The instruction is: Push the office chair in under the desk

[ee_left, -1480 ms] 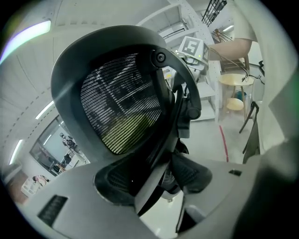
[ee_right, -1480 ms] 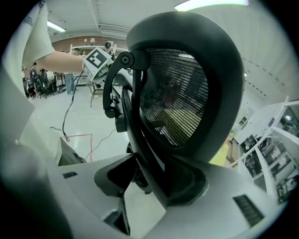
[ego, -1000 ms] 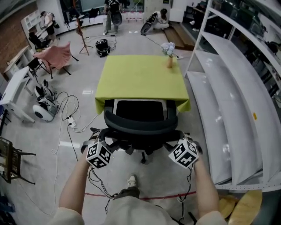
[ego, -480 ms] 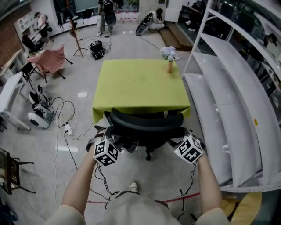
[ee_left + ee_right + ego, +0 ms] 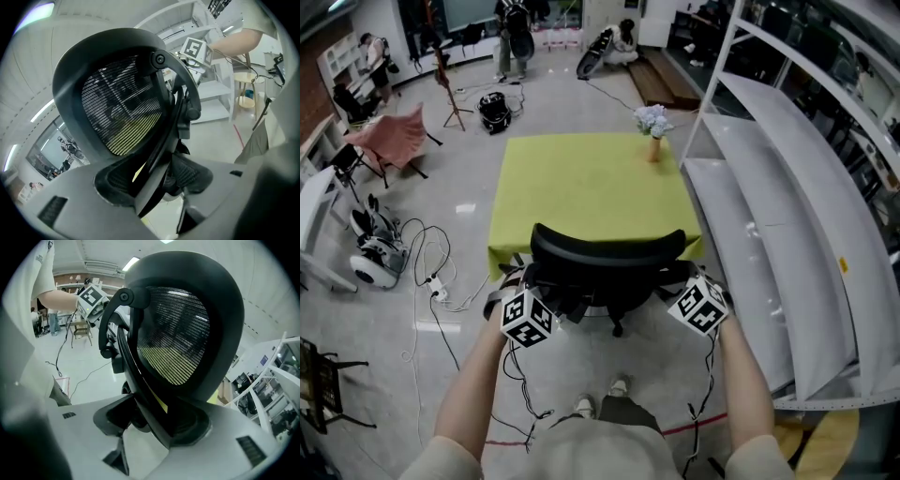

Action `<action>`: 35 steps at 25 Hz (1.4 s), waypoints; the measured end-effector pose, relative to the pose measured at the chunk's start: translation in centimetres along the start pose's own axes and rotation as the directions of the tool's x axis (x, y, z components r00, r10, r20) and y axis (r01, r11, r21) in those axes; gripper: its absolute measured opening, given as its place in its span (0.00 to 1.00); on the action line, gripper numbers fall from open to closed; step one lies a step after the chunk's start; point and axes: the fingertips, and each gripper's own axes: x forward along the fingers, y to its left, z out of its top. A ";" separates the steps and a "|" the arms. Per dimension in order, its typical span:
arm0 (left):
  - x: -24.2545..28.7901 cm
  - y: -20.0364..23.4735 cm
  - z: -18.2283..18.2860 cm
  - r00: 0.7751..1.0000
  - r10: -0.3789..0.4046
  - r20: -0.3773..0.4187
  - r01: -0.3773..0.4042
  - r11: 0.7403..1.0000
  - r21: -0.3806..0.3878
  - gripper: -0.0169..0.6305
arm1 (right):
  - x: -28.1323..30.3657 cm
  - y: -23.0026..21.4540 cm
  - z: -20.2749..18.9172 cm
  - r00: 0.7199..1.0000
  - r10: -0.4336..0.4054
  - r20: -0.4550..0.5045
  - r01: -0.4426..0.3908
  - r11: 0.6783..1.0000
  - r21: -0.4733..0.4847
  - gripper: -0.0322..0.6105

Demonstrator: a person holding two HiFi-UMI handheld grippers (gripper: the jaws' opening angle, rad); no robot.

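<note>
**Head view.** The office chair [image 5: 607, 258] stands directly ahead of both tongs. The long axis of its backrest [image 5: 607, 246] runs crosswise to the push line. The left tongs [image 5: 517, 279] are at the backrest's left end and the right tongs [image 5: 682, 275] at its right end, so neither hand is nearer. Just beyond the backrest lies the near edge of the worktop [image 5: 586, 183], covered with a green cloth. The seat is out of sight, and I judge it to be under that edge already. The remaining travel should be short and straight ahead. Both tongs must advance equally or the chair will swivel.

**Left gripper view.** The left tongs [image 5: 159, 187] straddle the backrest rim. A gap shows beside the rim, so I read them as released and not clenched.

**Right gripper view.** The right tongs [image 5: 150, 423] have just been opening. The backrest rim lies between them with a gap on 1 side, so they are released.

**Surface and room.** The floor [image 5: 441, 375] is smooth and pale. Loose cables [image 5: 441, 272] lie left of the left tongs. A shelf rack [image 5: 787, 216] stands near the right of the right tongs.
</note>
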 end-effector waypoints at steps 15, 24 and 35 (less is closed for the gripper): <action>4.2 4.6 1.3 0.999 0.040 -0.030 -0.041 0.998 -0.047 0.42 | 3.1 -6.5 1.0 0.998 0.010 0.064 -0.006 0.998 -0.064 0.42; 6.4 6.5 1.6 0.996 0.069 -0.057 -0.073 0.994 -0.075 0.44 | 4.8 -9.3 1.4 0.995 0.002 0.098 0.007 0.995 -0.099 0.42; 7.4 8.1 1.7 0.994 0.091 -0.062 -0.097 0.991 -0.092 0.45 | 6.0 -11.2 2.0 0.996 -0.004 0.092 0.012 0.996 -0.089 0.44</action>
